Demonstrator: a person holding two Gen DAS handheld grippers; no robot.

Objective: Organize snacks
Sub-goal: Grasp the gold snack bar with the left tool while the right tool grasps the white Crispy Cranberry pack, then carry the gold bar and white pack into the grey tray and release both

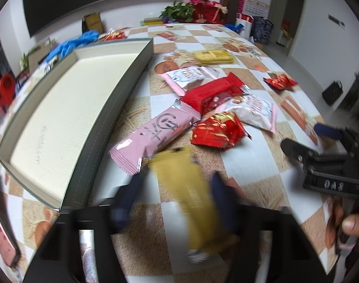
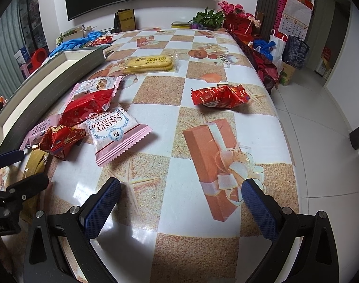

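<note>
My left gripper [image 1: 177,191] is shut on a gold snack packet [image 1: 191,193], blurred by motion, just right of the grey tray [image 1: 123,89] with its cream floor. A pink bar packet [image 1: 153,134], red packets [image 1: 217,129] and pink-white cranberry packets [image 1: 255,110] lie in a heap beyond it. My right gripper [image 2: 179,202] is open and empty above the checkered tablecloth [image 2: 203,141]. A lone red packet [image 2: 220,96] lies ahead of it, and yellow biscuits [image 2: 151,63] lie farther back. The heap [image 2: 85,118] sits to its left.
The table's right edge [image 2: 288,127] drops to a white tiled floor. Blue gloves [image 2: 75,40], bags, a plant [image 2: 207,17] and red boxes crowd the far end. The tray's long wall [image 2: 45,89] runs along the table's left side.
</note>
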